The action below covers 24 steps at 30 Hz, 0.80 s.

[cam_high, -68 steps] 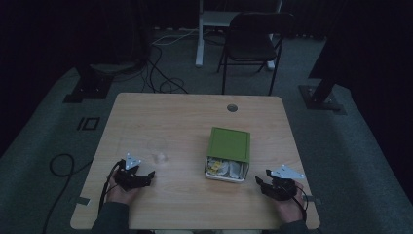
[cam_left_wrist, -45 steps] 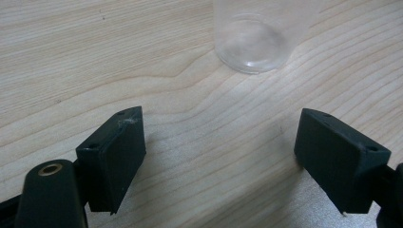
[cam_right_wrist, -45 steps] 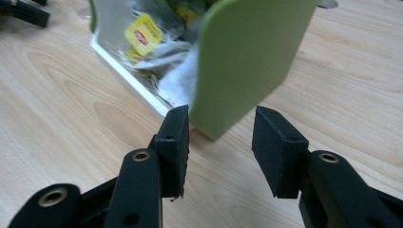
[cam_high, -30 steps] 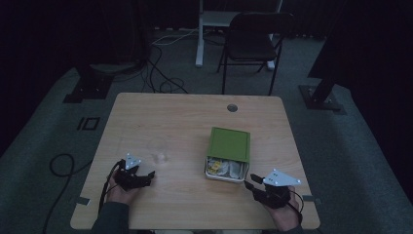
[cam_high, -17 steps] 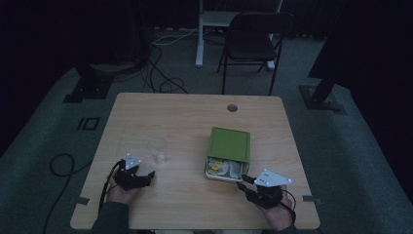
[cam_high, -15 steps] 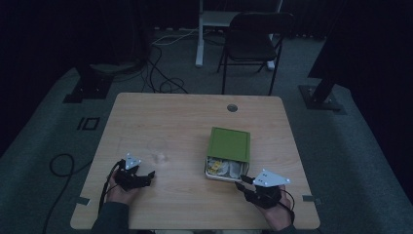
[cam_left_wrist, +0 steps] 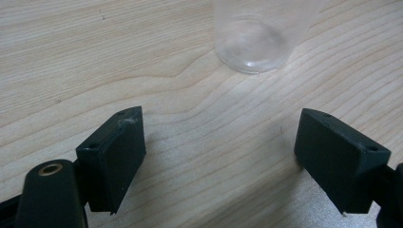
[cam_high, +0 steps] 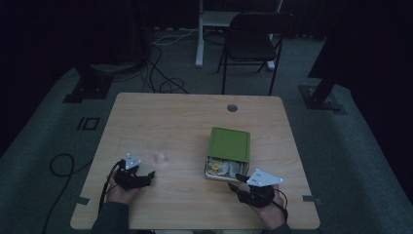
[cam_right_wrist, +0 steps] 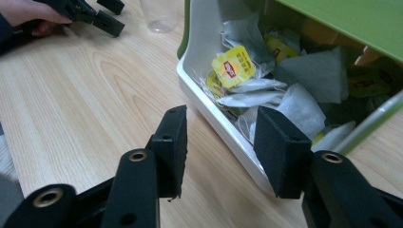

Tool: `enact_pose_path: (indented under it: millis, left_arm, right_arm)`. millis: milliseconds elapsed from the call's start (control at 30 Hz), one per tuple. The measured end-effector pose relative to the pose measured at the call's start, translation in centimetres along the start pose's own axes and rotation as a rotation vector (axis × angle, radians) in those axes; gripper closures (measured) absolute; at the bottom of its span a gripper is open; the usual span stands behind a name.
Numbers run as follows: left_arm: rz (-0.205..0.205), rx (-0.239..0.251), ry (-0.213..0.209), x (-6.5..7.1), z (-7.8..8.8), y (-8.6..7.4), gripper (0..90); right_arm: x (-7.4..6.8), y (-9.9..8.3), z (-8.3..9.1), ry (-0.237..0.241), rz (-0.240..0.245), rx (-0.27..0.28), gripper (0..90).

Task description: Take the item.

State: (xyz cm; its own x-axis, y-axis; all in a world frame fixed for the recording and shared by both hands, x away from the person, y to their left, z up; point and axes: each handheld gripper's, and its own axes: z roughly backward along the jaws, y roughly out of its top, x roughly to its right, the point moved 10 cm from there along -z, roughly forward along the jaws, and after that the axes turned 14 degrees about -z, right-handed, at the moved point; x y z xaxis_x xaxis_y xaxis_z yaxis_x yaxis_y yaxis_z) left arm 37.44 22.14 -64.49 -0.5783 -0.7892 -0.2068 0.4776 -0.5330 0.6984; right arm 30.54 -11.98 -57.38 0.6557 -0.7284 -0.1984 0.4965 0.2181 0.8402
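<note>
The right gripper (cam_right_wrist: 219,142) stands at the near rim of the white box (cam_right_wrist: 209,102) of tea bags, in the lower middle of the right gripper view. Its jaws are about half open, have just been opening, and hold nothing; one jaw is over the bare table (cam_right_wrist: 71,109) outside the rim, the other over the bags. In the high view this box (cam_high: 220,176) lies right of the table centre, with its green lid (cam_high: 229,144) slid back so that only the near end is open.

The first risk — the jaws straddle the wall, so closing here would pinch the rim and drag the whole box. The tea bags (cam_right_wrist: 266,97) lie tangled with strings and yellow tags (cam_right_wrist: 233,66), so one grasp could lift several at once (or only a tag).

The left gripper (cam_left_wrist: 221,161) rests wide open and empty, just before the clear plastic cup (cam_left_wrist: 259,35). This cup looks light; a nudge may tip it.
</note>
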Motion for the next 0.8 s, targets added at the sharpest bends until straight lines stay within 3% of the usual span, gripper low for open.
enact_pose_path:
  millis: [800]
  left_arm:
    - [0.0,0.0,0.0,0.0,0.0,0.0,18.4]
  right_arm:
    - [-0.9,0.2,-2.2,0.032,0.038,-0.014,52.3]
